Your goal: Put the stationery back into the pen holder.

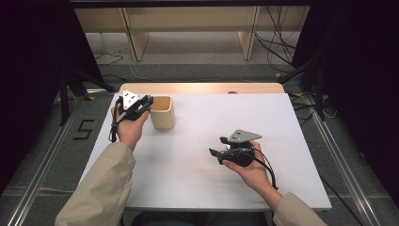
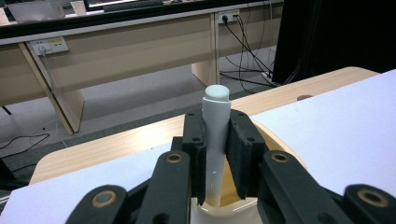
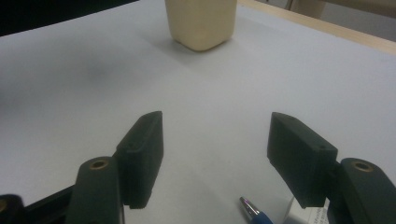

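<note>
White table point(image 1: 197, 179) behind, the upright white marker point(image 2: 215, 135) looks cylindrical, cream-capped.

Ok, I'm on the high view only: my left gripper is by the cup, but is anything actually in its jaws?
Observer: Yes. The left gripper is shut on a white marker, capped end up, above the cup.
Operator: And the right one, open?
Observer: The right gripper is open, nothing between its pads.
Operator: Anything near it on the table?
Observer: A blue pen tip lies on the white table just below its jaws.
</note>
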A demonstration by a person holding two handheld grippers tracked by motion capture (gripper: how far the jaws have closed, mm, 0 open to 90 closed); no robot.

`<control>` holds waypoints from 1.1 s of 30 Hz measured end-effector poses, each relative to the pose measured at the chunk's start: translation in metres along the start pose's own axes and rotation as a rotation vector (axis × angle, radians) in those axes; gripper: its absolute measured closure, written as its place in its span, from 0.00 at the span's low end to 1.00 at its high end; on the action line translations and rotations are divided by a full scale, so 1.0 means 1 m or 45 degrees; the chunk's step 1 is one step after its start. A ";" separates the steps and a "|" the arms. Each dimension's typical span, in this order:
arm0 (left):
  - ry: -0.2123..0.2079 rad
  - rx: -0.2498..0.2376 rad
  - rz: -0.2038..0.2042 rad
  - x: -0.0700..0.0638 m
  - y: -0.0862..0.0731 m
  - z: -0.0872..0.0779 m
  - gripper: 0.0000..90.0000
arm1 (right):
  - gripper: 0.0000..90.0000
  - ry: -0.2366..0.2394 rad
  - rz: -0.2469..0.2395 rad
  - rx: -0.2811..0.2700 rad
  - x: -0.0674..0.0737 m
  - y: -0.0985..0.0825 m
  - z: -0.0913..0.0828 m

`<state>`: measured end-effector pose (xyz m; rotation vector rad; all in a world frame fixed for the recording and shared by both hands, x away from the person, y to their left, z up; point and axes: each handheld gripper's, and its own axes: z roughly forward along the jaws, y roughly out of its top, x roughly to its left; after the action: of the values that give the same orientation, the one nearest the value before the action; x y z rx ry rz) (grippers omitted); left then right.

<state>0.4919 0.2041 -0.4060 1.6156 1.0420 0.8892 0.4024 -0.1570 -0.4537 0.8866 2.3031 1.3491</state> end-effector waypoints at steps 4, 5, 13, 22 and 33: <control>0.000 0.003 0.000 0.000 -0.001 0.001 0.87 | 0.41 0.000 0.003 0.000 0.000 0.000 0.000; 0.000 0.003 0.000 0.000 -0.001 0.001 0.87 | 0.41 0.000 0.003 0.000 0.000 0.000 0.000; 0.000 0.022 0.004 -0.001 -0.005 0.003 0.87 | 0.41 0.001 -0.002 0.003 0.000 0.000 0.000; -0.005 0.051 0.000 -0.001 -0.011 0.006 0.87 | 0.41 0.005 -0.005 0.004 0.000 0.000 0.001; -0.003 0.070 -0.017 -0.001 -0.017 0.009 0.87 | 0.41 0.006 -0.006 0.010 0.000 -0.001 0.001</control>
<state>0.4957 0.2032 -0.4250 1.6528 1.0826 0.8561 0.4028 -0.1566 -0.4548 0.8807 2.3141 1.3427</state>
